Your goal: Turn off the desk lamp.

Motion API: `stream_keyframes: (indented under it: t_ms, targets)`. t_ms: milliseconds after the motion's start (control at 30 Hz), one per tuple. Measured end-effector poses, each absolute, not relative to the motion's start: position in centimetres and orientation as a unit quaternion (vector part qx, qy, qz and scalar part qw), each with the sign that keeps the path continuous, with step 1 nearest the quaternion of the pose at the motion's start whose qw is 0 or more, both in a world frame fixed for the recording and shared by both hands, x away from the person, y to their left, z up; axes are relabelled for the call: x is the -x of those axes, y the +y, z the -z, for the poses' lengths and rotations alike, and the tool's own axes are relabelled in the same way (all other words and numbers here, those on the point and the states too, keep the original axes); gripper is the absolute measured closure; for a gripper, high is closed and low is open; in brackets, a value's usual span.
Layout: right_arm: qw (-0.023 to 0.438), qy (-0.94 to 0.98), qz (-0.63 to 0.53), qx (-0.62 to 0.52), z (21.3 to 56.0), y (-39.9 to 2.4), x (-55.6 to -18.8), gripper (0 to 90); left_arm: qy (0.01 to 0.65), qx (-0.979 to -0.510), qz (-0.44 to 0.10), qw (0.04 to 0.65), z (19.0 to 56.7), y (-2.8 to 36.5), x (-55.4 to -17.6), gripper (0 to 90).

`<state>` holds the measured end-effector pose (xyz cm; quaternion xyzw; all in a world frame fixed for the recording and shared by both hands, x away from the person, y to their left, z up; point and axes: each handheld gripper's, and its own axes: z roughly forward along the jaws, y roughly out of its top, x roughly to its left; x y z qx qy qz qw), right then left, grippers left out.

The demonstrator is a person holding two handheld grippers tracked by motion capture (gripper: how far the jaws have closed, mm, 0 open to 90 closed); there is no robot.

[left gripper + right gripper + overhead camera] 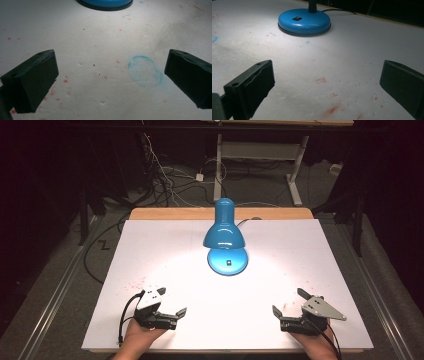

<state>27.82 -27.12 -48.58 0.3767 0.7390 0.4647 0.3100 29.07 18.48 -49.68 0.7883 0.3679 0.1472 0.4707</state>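
A blue desk lamp (224, 232) stands lit at the middle of the white board, its shade bent down over its round base (227, 261). That base (304, 21) carries a small black switch (297, 18) on top. Near the board's front left my left gripper (170, 301) rests open, jaws wide apart, nothing between them. At the front right my right gripper (288, 301) is open too, jaws spread and empty. Both point toward the lamp. In the left gripper view the base's edge (105, 3) sits at the top, beyond the left gripper (111, 80). The right gripper (327, 87) hovers over stained board.
The white board (150, 250) lies on a wooden table (170, 213) and bears red flecks and a faint blue ring (145, 71). The lamp's black cord (337, 10) runs off the far edge. Beyond the table, the dark floor holds cables (165, 175) and a desk frame (260, 155).
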Motion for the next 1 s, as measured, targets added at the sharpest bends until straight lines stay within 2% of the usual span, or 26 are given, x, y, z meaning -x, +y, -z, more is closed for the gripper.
stream_keyframes:
  t_ms: [600, 1000]
  targets:
    - [0.299, 0.741, -0.46, -0.387, 48.58, -27.09, -28.06, 2.3, 0.359, -0.795, -0.152, 0.466, 49.67, 18.28, -28.97, 0.0]
    - [0.287, 0.738, -0.469, -0.39, 48.56, -27.43, -28.26, 12.0, 0.359, -0.8, -0.15, 0.457, 49.68, 18.08, -29.06, 0.0]
